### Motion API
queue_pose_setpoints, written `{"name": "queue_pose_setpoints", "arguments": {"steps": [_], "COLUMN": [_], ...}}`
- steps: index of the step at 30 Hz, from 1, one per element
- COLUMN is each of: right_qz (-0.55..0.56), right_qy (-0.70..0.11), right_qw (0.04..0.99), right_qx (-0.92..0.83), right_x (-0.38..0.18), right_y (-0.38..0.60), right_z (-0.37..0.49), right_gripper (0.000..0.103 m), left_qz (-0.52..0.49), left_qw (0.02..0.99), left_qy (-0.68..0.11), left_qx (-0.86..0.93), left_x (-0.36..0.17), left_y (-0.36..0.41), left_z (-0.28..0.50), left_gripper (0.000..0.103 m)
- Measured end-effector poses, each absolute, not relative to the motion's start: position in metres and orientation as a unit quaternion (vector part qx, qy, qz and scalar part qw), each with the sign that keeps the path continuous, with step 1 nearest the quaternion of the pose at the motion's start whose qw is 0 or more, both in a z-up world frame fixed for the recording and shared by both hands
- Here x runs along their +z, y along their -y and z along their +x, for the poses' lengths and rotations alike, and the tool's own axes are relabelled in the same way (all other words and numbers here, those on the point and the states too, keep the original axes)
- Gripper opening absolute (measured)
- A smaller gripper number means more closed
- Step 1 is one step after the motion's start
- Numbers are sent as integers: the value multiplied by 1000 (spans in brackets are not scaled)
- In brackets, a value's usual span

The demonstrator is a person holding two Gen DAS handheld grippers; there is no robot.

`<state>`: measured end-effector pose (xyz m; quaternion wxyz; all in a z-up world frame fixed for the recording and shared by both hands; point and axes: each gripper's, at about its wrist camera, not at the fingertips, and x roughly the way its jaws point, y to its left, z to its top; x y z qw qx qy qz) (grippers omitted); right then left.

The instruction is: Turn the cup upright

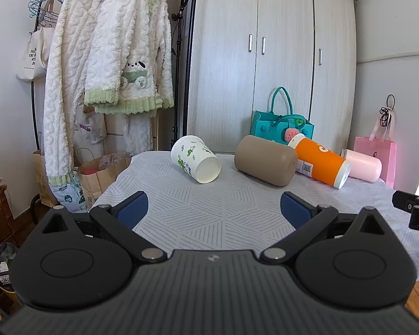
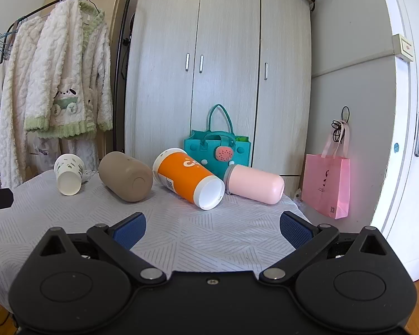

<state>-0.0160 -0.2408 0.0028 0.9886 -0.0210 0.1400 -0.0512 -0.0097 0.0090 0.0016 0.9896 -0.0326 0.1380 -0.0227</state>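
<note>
Several cups lie on their sides in a row at the far part of the table: a white cup with green print [image 1: 195,158] [image 2: 69,173], a brown cup [image 1: 265,164] [image 2: 125,176], an orange cup [image 1: 319,164] [image 2: 188,178] and a pink cup [image 1: 363,165] [image 2: 254,180]. My left gripper [image 1: 214,208] is open and empty, short of the white and brown cups. My right gripper [image 2: 212,230] is open and empty, short of the orange and pink cups.
The table carries a grey patterned cloth [image 1: 209,212] [image 2: 198,231]. Behind it stand a wardrobe [image 2: 218,69], a teal bag [image 2: 218,148], a pink bag [image 2: 328,184] and a rack of white robes [image 1: 109,64]. Paper bags [image 1: 97,173] sit on the floor at left.
</note>
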Motion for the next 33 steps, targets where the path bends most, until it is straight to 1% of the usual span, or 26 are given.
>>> {"name": "queue_pose_setpoints", "arguments": {"steps": [33], "right_qz": [-17], "right_qy": [-152], "right_qw": [987], "right_qx": [-47], "right_x": [0], "right_y": [238], "right_z": [-15], "right_gripper": [103], "left_qz": [-26], "left_qw": [989], "left_qy": [-138], "left_qx": [-49], "left_x": [0], "left_y": [-7], "left_z": [-18], "left_gripper": [103]}}
